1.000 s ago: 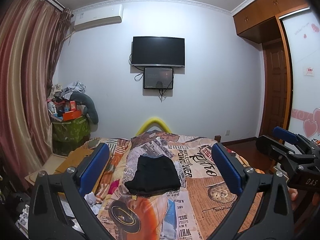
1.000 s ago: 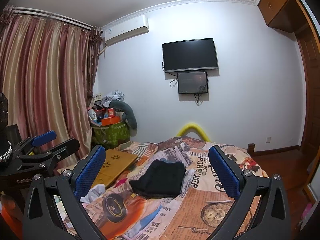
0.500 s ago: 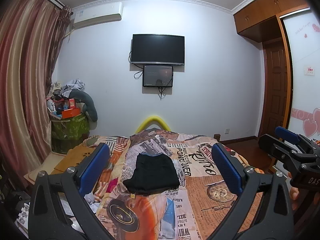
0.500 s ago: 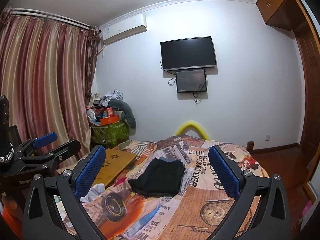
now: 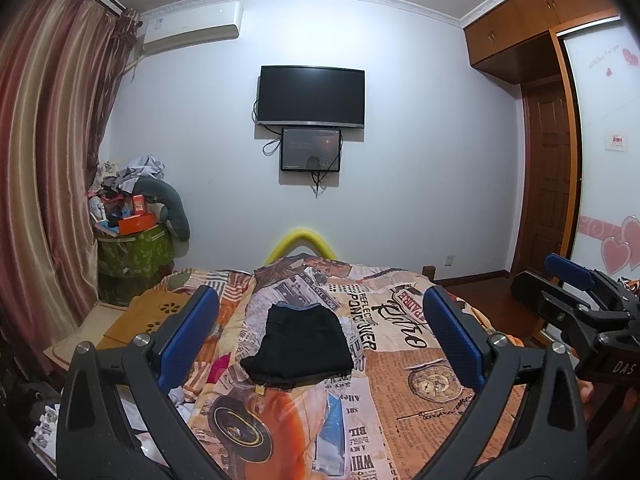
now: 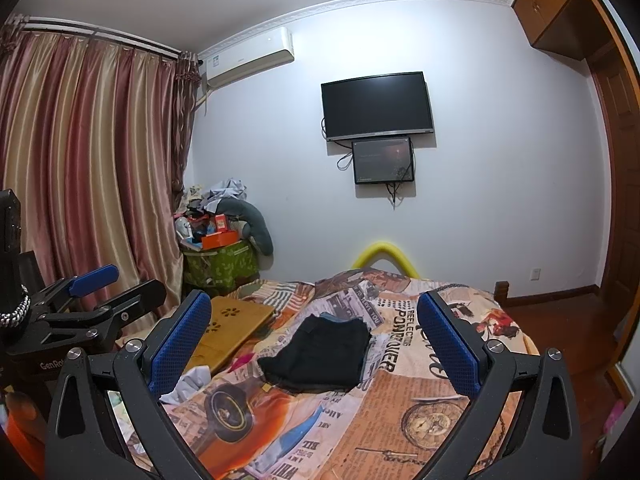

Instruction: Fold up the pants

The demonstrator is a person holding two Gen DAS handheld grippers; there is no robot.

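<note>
Both tongs, left (image 5: 318, 336) and right (image 6: 314, 344), hang spread and empty, well clear of the pants (image 5: 300, 346), which lie folded mid-bed (image 5: 420, 376) at 12 o'clock. A careless return pass could snag and undo the stack.

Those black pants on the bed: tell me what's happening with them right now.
Nobody is touching them. The black pants lie as a compact folded bundle on the patterned bedspread. The left gripper and the right gripper are both open, empty and held up short of the bundle, apart from it. Judging by the neat shape, the folding looks finished or nearly so.
</note>
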